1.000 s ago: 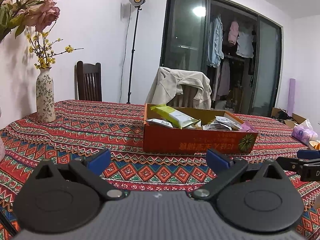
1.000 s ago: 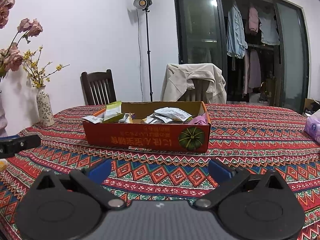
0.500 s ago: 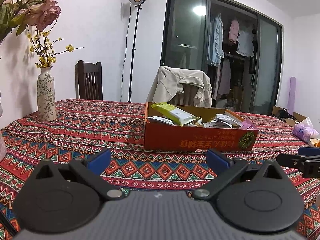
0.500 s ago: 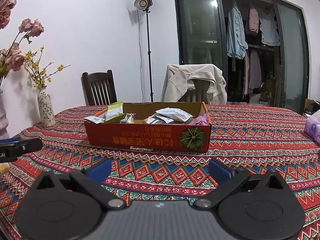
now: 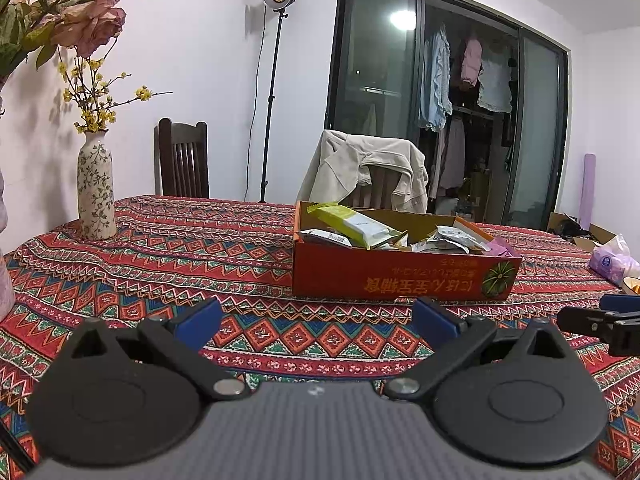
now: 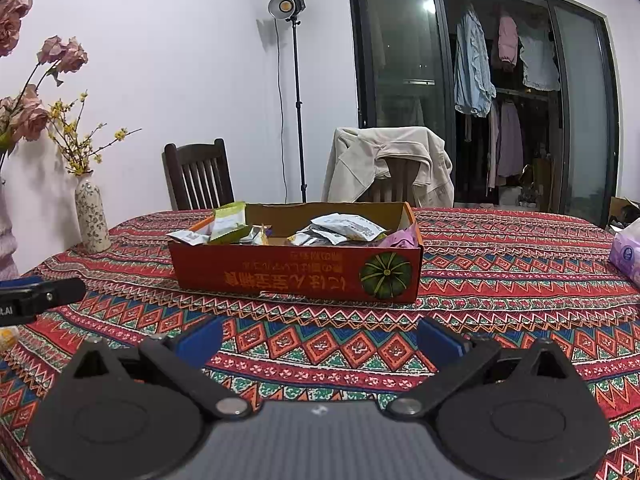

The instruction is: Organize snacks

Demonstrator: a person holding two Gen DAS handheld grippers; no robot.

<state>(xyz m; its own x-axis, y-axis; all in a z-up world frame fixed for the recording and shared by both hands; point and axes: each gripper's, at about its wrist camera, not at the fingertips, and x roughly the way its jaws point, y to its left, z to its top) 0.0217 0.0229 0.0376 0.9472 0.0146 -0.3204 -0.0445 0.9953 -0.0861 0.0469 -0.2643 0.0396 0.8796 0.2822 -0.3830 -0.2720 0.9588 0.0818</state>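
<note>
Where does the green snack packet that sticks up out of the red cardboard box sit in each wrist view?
Left wrist: the green snack packet lies centre frame, at the left end of the red cardboard box.
Right wrist: the packet is left of centre, again at the box's left end.
Shared landmark: the pumpkin picture on the box front.

I see a table (image 5: 224, 256) covered by a red patterned cloth (image 6: 500, 264). A red box (image 6: 296, 276) of snack packets sits near the middle of it. At the far left edge stands a flowered vase (image 5: 96, 192), upright, well apart from the box. At the right edge lies a purple tissue pack (image 6: 626, 250). Just beside it, in the left wrist view, I catch a bit of a bowl (image 5: 633, 285), mostly cut off.
</note>
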